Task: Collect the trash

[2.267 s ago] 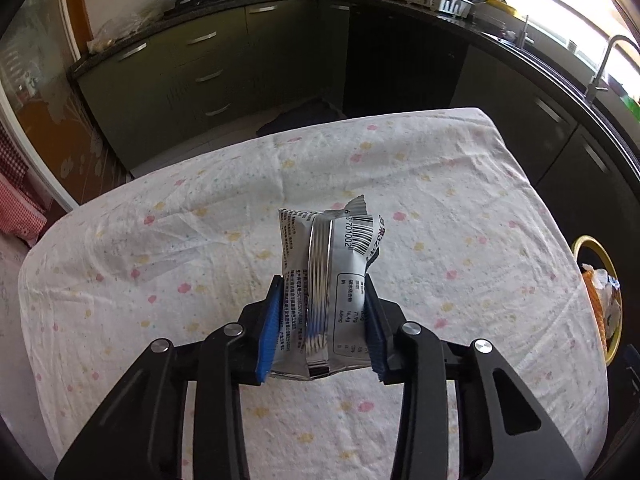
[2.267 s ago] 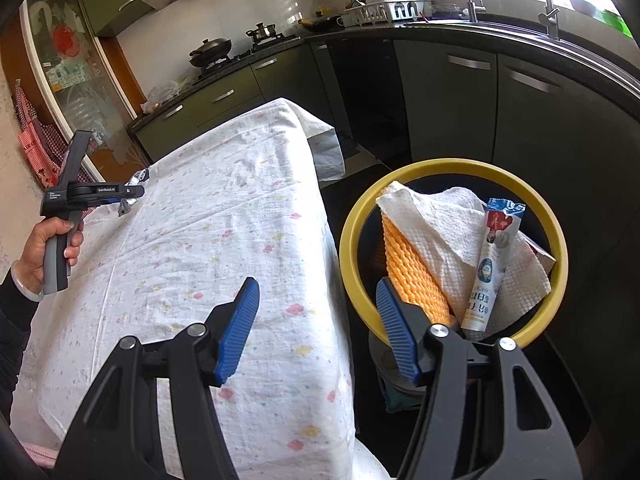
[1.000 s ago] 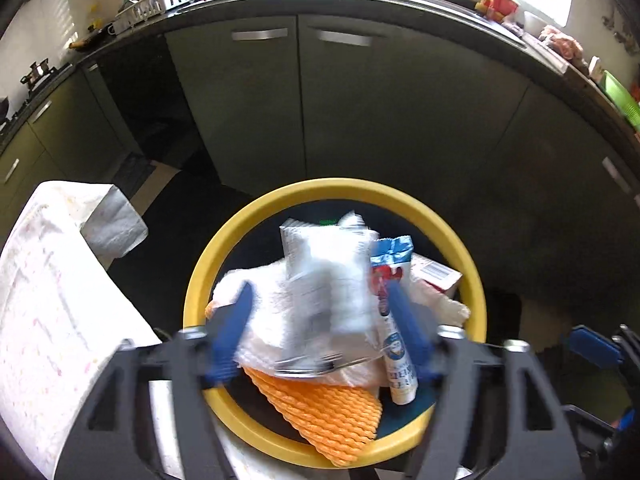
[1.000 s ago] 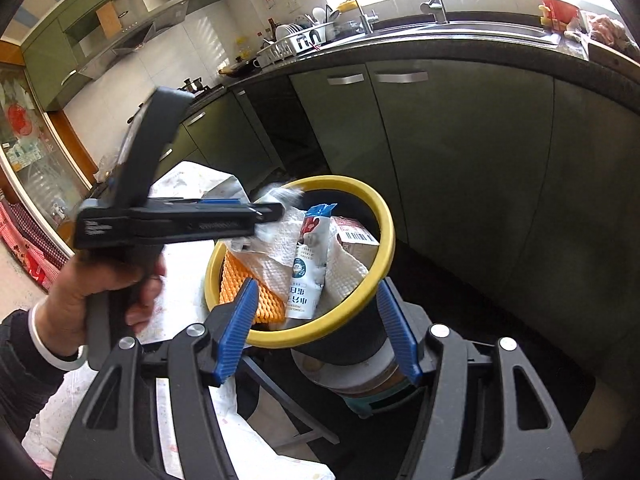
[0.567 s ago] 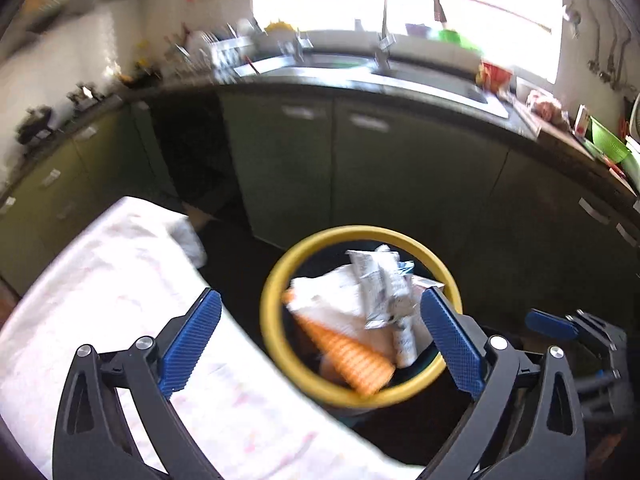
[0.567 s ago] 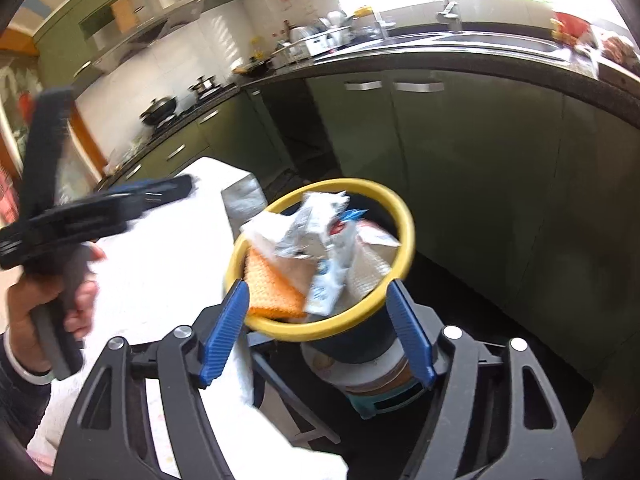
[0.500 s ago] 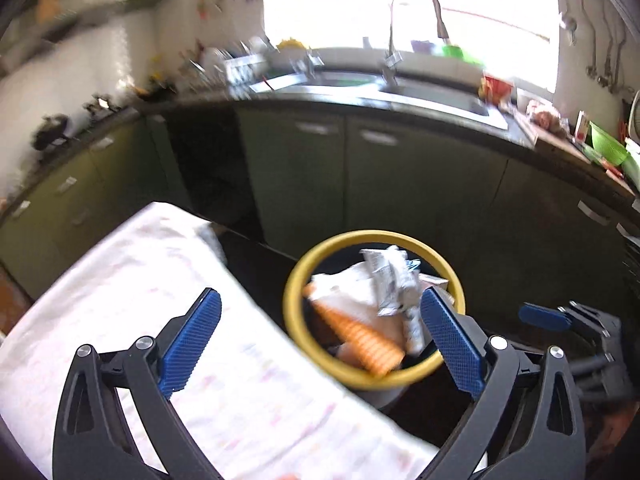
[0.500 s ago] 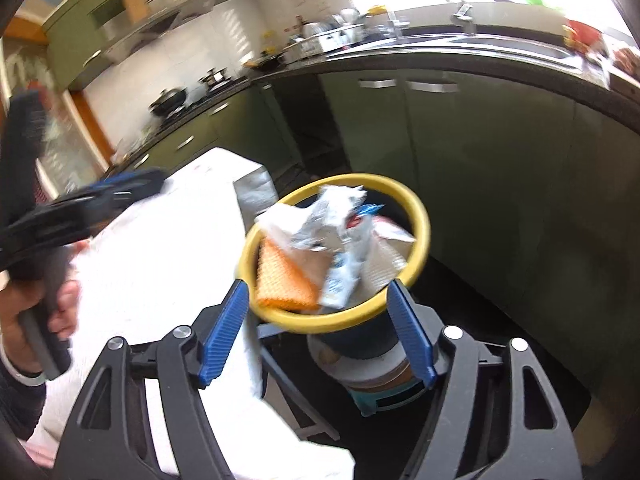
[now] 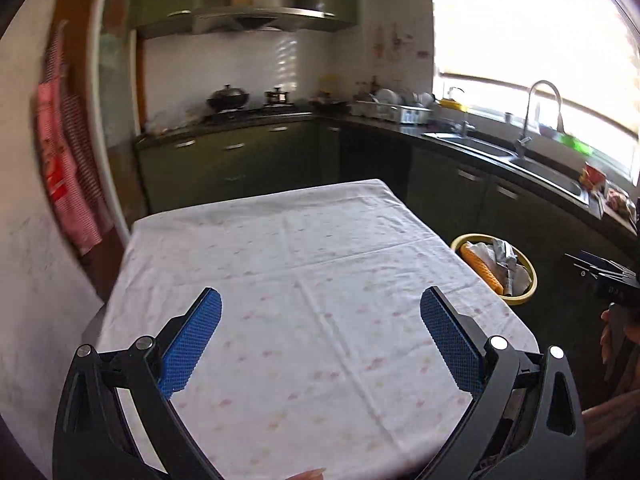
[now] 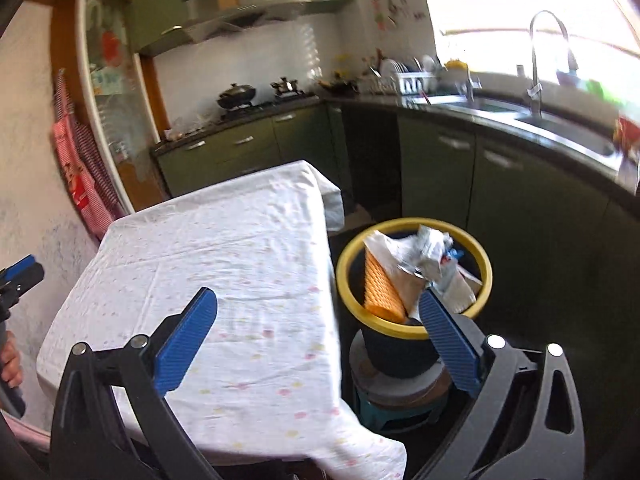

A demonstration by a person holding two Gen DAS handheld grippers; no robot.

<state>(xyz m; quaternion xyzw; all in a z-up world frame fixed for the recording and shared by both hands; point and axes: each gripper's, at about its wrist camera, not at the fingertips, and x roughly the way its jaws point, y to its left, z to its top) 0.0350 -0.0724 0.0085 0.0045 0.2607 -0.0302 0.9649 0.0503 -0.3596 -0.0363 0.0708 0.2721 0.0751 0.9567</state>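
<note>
The left wrist view looks down the length of the cloth-covered worktop [image 9: 320,280], with the bin [image 9: 494,269] small at right. The right wrist view sits nearer the bin [image 10: 414,276], at lower right. Both share worktop, bin, stove [image 9: 240,110] and sink [image 9: 520,156].

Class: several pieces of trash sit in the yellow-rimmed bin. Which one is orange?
The ribbed foam sleeve, leaning at the table side of the bin. The paper towel and crumpled wrapper beside it are white and silvery.
</note>
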